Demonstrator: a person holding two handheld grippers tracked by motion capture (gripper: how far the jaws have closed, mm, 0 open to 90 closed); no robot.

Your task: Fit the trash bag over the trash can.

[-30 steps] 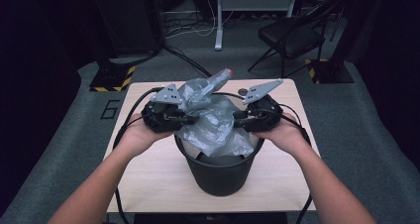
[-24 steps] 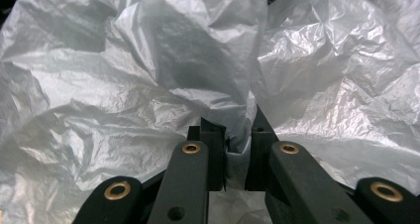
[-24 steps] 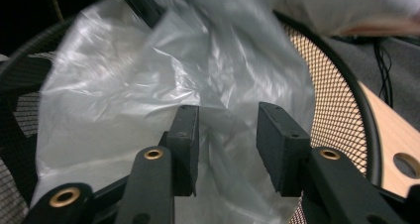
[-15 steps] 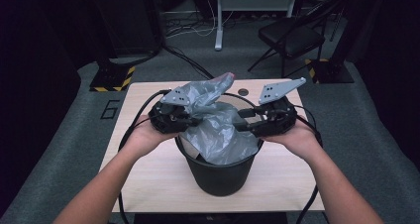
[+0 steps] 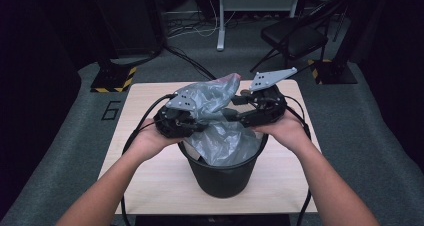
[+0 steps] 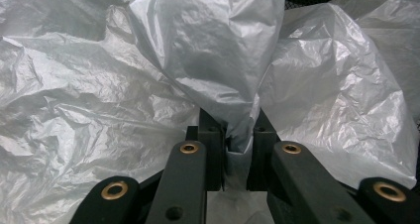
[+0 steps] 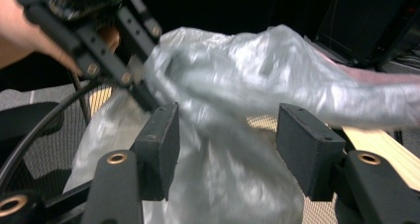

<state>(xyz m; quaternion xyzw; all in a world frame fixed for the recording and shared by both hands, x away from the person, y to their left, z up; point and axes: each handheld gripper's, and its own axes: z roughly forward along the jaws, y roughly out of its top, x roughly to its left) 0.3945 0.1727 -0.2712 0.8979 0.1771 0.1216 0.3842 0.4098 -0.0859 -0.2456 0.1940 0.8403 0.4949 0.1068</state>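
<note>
Above the bin [image 5: 222, 178], left gripper [image 6: 236, 140] pinches bag [image 5: 220, 136] (right gripper [image 7: 228, 140] gapes wide).

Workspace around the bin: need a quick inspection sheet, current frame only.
Surface: light wood table, bare around the bin.
Job's things: black bin near the table's front edge; grey plastic bag partly inside it, its upper part bunched above the rim.
Clutter: small dark round item on the table behind the bag, too small to identify.
Grippers: left tongs pinched on a fold of the bag; right tongs open, bag between the jaws.
Cables: black cable loops from the left tongs over the table's edge.
Surroundings: folding chair, grey carpet, "6" marked on the floor.
</note>
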